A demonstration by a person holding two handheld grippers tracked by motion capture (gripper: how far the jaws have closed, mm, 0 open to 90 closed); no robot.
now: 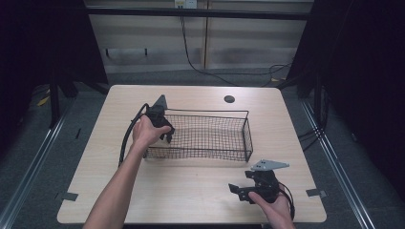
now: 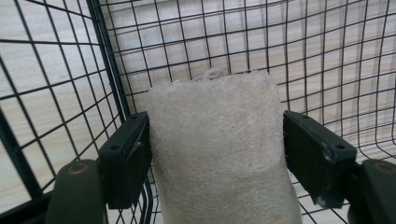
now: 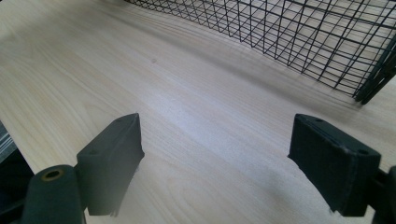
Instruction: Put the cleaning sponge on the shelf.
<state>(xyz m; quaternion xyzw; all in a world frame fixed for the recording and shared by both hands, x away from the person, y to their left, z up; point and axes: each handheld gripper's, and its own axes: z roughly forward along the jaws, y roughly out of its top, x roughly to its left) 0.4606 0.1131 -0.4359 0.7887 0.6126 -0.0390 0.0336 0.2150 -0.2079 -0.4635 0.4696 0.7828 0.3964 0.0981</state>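
— Cream-coloured, fibrous and roughly cylindrical, a loofah-like sponge pad (image 2: 219, 144) sits between the jaws of our left gripper (image 2: 217, 154), pictured inside the left end of a black wire-mesh basket (image 1: 205, 136) on a pale wood-grain table (image 1: 191, 191). What step are we at?

— We judge it the placing step. In the left gripper view one jaw presses the pad's side and the other stands at or just beside its far edge, so we read the pad as held, though loosely. Mesh shows behind and beside it, which puts it within the basket walls near a corner; whether it rests on the basket floor we cannot tell.

— And our other hand?

— Our right gripper (image 1: 253, 191) lies low over the table's near right corner, well apart from the basket, jaws spread wide with nothing between them but bare wood. The basket's corner shows beyond it in the right gripper view.

— What does the next move call for?

— In our judgement, lowering the pad until the mesh floor carries it, then parting the left jaws and lifting straight up, clear of the basket's rim wire (image 1: 210, 111), so nothing snags.
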